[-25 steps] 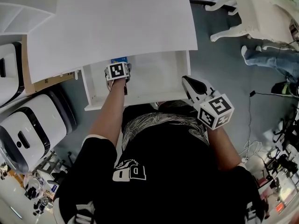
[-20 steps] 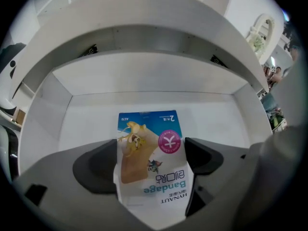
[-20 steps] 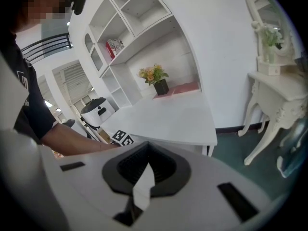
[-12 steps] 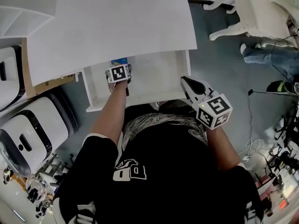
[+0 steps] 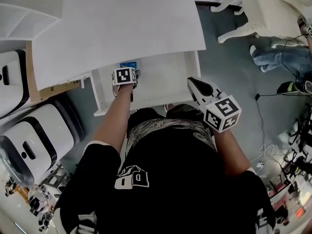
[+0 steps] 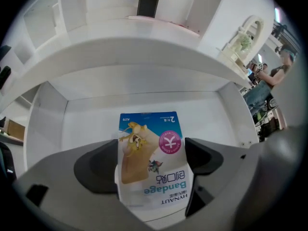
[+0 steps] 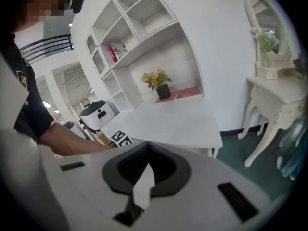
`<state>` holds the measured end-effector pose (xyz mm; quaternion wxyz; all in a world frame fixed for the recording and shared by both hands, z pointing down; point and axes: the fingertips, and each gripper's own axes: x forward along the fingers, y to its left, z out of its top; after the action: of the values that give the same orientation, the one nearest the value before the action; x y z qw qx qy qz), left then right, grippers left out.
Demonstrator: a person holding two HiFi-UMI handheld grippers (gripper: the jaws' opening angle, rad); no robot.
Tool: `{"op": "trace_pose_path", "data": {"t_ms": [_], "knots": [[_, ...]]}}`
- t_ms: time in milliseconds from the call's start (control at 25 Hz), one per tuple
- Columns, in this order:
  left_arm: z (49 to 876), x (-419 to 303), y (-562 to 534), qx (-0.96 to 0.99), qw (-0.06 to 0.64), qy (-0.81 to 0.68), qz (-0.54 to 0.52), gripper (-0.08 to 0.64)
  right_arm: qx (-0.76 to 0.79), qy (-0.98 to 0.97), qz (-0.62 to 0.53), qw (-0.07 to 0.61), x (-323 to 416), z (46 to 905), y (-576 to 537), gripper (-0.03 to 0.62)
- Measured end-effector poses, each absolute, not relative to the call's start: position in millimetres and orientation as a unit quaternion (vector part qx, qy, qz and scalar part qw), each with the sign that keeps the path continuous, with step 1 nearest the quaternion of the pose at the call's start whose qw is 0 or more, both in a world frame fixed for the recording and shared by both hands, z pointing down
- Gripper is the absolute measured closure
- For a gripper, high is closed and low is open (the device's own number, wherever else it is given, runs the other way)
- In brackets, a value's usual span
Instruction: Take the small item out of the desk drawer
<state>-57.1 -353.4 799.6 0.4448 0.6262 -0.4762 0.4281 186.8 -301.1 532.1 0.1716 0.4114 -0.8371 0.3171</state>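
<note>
Bandage packet, blue on top, cartoon on beige, white below, sits in the open drawer. Long axis runs along the jaws, blue end toward the drawer's back. Left gripper clamps its sides. Right gripper hangs closed, empty, beside the drawer.

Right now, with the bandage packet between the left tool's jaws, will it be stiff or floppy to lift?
Probably light: the bandage packet looks thin and flat. Likely somewhat floppy, since it seems a soft printed pouch.
</note>
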Motion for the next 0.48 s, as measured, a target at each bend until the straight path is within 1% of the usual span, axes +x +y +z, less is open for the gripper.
{"op": "trace_pose_path", "data": {"t_ms": [480], "knots": [[744.0, -71.0, -334.6, 0.680, 0.431, -0.434, 0.404, 0.135, 0.419, -0.852, 0.278, 0.145, 146.4, 498.8, -294.0, 0.583]]}}
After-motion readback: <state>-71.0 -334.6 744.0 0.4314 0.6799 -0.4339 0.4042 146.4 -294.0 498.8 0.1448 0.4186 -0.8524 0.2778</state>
